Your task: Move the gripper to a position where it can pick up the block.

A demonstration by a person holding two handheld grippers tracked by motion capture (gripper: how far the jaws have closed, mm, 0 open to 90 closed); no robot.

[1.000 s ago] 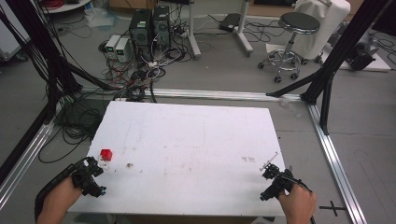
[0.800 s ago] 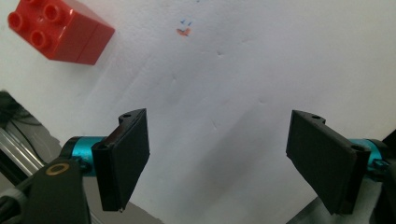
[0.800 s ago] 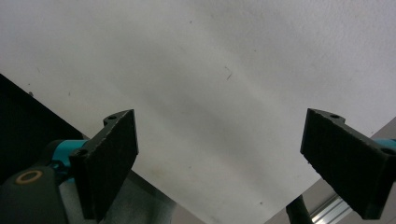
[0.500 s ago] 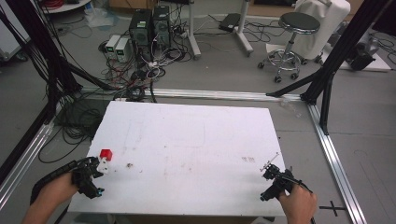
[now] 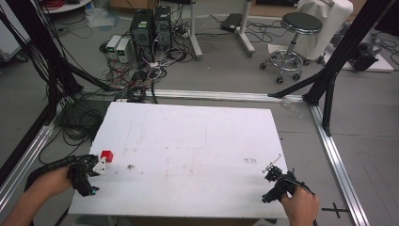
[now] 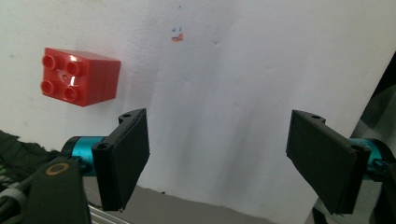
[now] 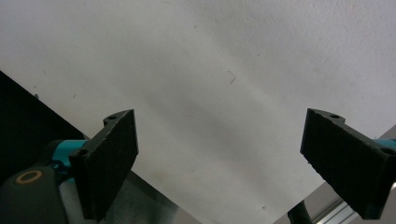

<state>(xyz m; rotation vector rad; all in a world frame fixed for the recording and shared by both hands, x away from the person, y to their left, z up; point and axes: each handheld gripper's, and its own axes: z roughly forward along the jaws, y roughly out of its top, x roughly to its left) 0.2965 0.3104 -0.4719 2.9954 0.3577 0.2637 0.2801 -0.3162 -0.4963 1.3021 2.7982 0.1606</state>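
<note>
1. At the lower left of the high view, near the left edge of the white counter (image 5: 188, 141), sits a small red block (image 5: 107, 156), studs up. In the left gripper view it lies at the upper left, beyond and to the side of the near jaw, not between the jaws.

2. Just beside the block, the left claw (image 5: 94, 169) is spread wide and holds nothing. Its left jaw tip looks very close to the block in the high view; whether they touch I cannot tell.

3. The likeliest slip, as I judge it: since the block is off the claw's centre line, a straight push forward would strike it with the outer face of one jaw and shove it toward the counter's left edge, perhaps off it.

4. A close made at an angle could also pinch a corner, so the block twists or pops out.

5. At the lower right of the high view, the right claw (image 5: 277, 181) is also spread and empty, over bare counter close to the front edge, well apart from the block, and poses little risk there.
</note>
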